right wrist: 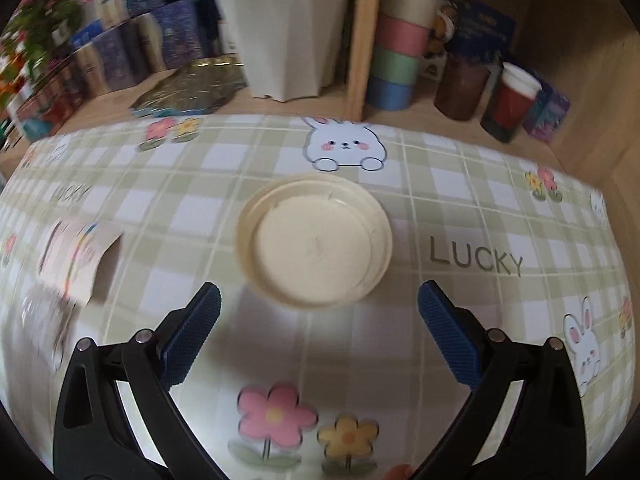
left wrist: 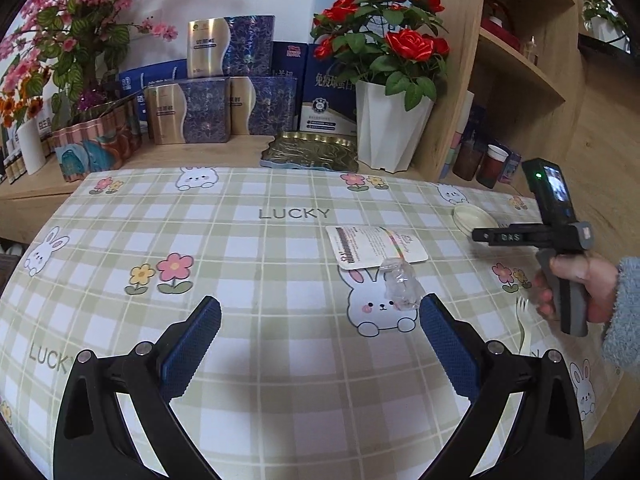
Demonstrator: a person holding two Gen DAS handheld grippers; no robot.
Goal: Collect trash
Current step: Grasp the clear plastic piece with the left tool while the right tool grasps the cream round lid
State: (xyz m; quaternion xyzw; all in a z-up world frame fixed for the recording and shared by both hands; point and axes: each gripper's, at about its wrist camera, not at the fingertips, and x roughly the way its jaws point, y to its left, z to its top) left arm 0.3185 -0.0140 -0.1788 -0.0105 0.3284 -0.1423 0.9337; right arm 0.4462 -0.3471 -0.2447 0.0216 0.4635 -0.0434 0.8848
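Note:
A white paper label card (left wrist: 376, 246) with a barcode lies on the checked tablecloth (left wrist: 256, 240), and a crumpled clear plastic wrapper (left wrist: 401, 285) rests at its near edge. My left gripper (left wrist: 320, 312) is open and empty, its right fingertip (left wrist: 434, 312) just beside the wrapper. A cream round plastic lid (right wrist: 314, 240) lies flat directly ahead of my right gripper (right wrist: 319, 300), which is open and empty above the cloth. In the left wrist view the lid (left wrist: 474, 218) sits past the right gripper's body (left wrist: 560, 236), held by a hand in a fuzzy blue sleeve. The card (right wrist: 76, 258) appears blurred at left.
A white pot of red roses (left wrist: 390, 132), a gold foil tray (left wrist: 310, 152) and blue and gold boxes (left wrist: 188, 112) line the wooden ledge behind the table. A wooden shelf unit (right wrist: 362, 40) holds tape rolls (right wrist: 396, 60) and dark jars (right wrist: 508, 100). A white plastic fork (left wrist: 522, 320) lies by the hand.

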